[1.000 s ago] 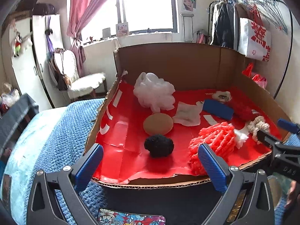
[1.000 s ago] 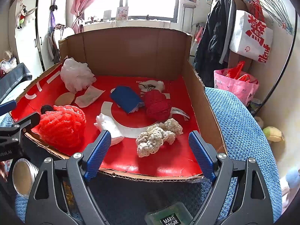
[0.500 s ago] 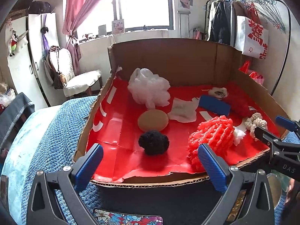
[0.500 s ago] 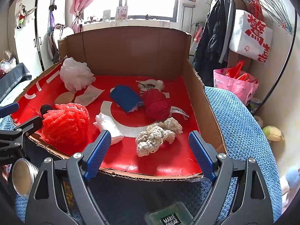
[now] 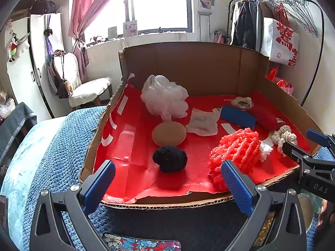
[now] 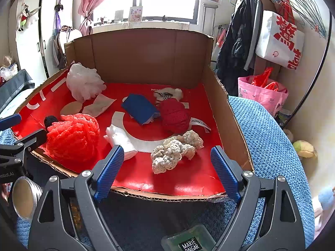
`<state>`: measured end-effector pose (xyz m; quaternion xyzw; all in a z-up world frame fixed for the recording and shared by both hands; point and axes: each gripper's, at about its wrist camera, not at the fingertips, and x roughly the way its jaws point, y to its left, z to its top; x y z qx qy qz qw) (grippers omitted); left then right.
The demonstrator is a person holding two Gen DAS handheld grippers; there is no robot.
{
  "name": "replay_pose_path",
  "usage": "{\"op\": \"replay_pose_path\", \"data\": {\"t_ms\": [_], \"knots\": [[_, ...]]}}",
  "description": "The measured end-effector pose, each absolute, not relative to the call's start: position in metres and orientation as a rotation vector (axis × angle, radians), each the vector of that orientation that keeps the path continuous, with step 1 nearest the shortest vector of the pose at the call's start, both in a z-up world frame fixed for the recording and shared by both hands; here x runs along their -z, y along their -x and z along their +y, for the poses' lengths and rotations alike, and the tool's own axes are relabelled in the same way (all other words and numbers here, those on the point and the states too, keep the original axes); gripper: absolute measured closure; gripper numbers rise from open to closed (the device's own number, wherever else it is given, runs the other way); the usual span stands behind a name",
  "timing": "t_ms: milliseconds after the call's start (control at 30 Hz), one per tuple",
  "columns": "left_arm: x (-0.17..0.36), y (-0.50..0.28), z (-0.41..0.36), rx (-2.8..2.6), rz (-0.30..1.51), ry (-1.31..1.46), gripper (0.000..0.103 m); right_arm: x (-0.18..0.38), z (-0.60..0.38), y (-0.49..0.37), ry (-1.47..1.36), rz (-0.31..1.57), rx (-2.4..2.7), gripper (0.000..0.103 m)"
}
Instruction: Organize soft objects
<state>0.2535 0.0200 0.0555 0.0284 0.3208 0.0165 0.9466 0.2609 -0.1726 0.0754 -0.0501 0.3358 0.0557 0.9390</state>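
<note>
With both grippers' jaws spread wide and empty short of the red-lined cardboard tray (image 6: 219, 108), I favour dropping the right gripper (image 6: 165, 167) straight onto the cream crocheted clump (image 6: 175, 150) near its front edge, pinching mid-bulk

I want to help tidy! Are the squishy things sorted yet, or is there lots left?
Nothing looks sorted yet. The white puff, black ball, orange-red bundle and cream knit lie scattered in the cardboard box. The left gripper and right gripper are open and empty, so all remains.
</note>
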Motion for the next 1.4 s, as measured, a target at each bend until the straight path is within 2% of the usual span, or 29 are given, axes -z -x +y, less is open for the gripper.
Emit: {"op": "replay_pose_path", "data": {"t_ms": [1400], "knots": [[-0.0551,-0.2541,0.0192,-0.031,0.658,-0.06,0.0,-0.0723,-0.1737,-0.2603,0.115,0.693,-0.105,0.018]]}}
